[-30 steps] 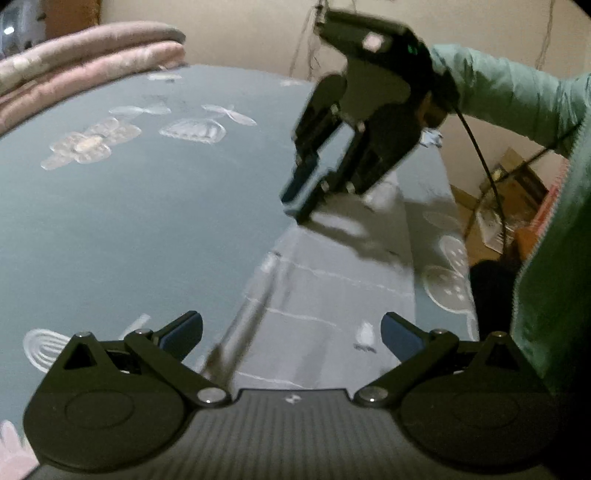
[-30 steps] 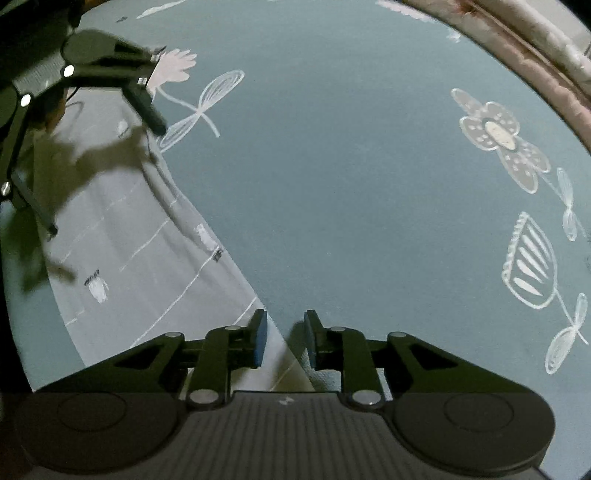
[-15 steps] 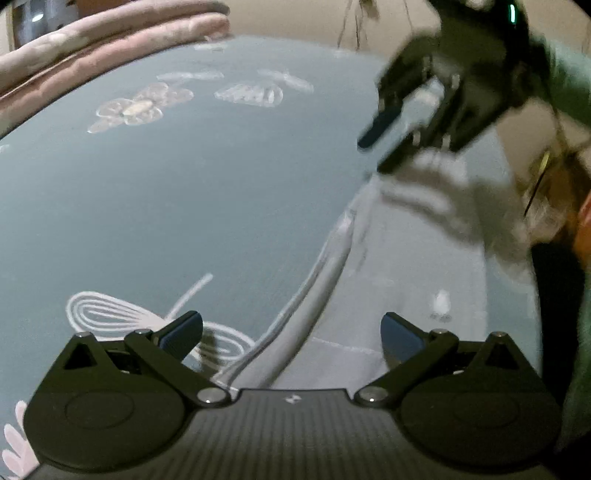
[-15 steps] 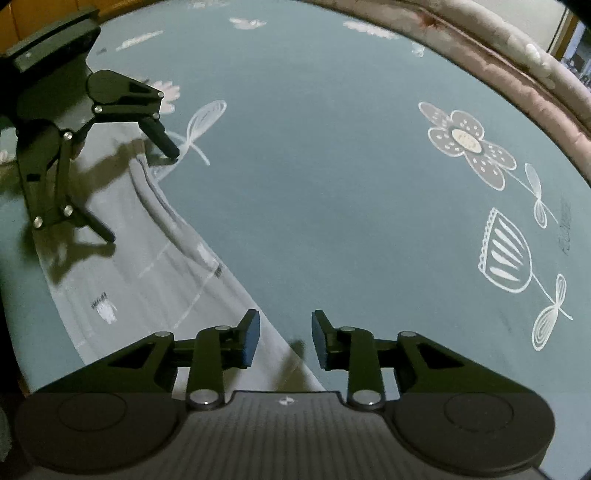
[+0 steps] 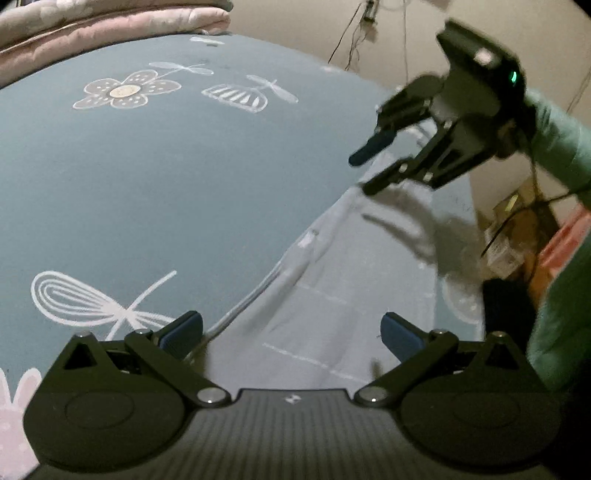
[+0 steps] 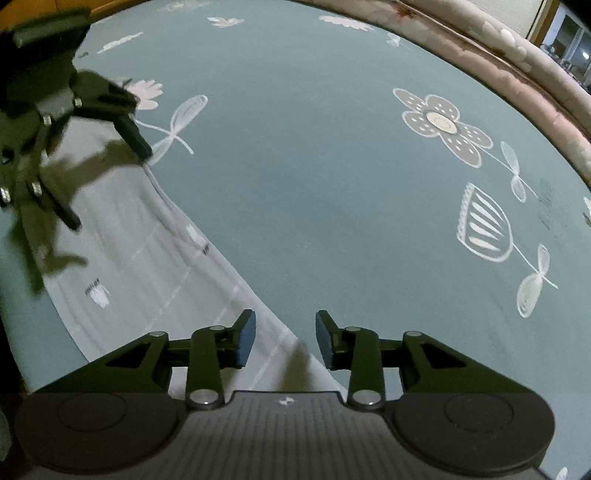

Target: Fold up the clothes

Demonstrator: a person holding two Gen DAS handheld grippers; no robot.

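Left wrist view, nearest first: showed the left tool (image 5: pixel 291 330) spread wide with nothing between its pads, poised over the near end of the grey garment (image 5: pixel 332 295). Found that garment lying flat as a long, narrow strip on the bed (image 5: pixel 147 184), running from under this tool away to the right tool (image 5: pixel 369 171). Saw the right tool just above the far end, jaws parted and opening, empty, carried by a hand in a green sleeve (image 5: pixel 561 147). Beyond, noted a pink quilt (image 5: pixel 110 33) heaped along the bed's far edge.

Right wrist view: confirmed the right tool (image 6: pixel 284 339) gripping nothing, the garment's corner (image 6: pixel 129 258) directly beneath its left pad. Farther off, at the strip's other end, caught the left tool (image 6: pixel 109 184) gaping over the cloth.

Judged the placement thus: one tool at each end, probably to lay the fold straight and let go, and the strip kept near the bed's edge within easy reach.

Counted: one garment, two tools, one sleeve, one quilt.
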